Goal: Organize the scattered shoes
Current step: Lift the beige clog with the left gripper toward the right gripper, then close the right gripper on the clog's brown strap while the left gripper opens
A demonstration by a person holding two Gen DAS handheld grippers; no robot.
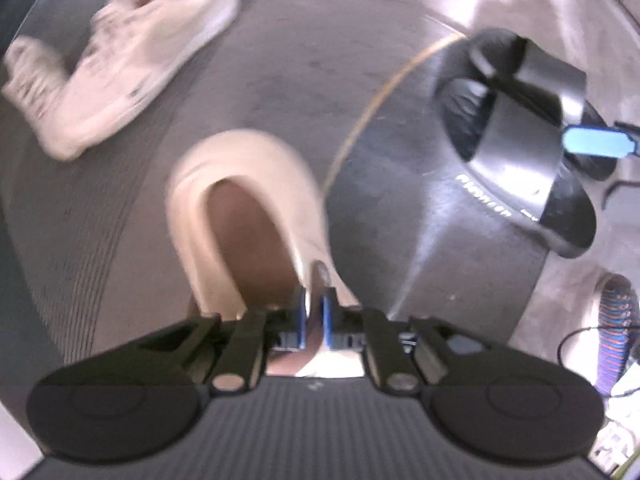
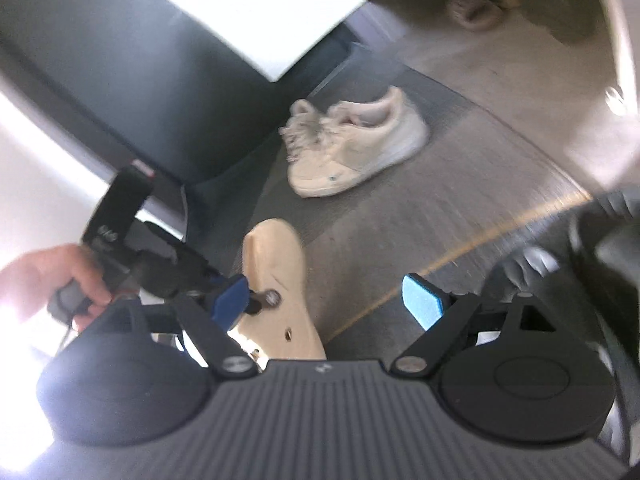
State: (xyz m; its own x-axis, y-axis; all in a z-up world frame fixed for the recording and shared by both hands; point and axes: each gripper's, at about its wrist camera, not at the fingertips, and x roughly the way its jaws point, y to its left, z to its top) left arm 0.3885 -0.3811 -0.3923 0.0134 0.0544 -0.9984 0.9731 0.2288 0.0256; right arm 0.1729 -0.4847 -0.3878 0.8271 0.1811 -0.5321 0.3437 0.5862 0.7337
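Note:
My left gripper (image 1: 315, 312) is shut on the side wall of a cream clog (image 1: 256, 208) with a brown insole and holds it above the mat. In the right wrist view the clog (image 2: 276, 276) shows side-on, pinched by that gripper. A white sneaker (image 1: 120, 60) lies on its side at the upper left; it also shows in the right wrist view (image 2: 352, 144). A black slide sandal (image 1: 520, 136) lies at the right. My right gripper (image 2: 332, 300) is open and empty, beside the clog; one blue pad of it (image 1: 596, 142) shows by the sandal.
A grey ribbed mat (image 1: 280, 60) with a yellow line (image 1: 380, 96) covers the floor. A dark mat part (image 1: 420, 220) lies under the sandal. A striped blue and red item (image 1: 618, 328) lies at the far right. White furniture (image 2: 280, 8) stands behind the sneaker.

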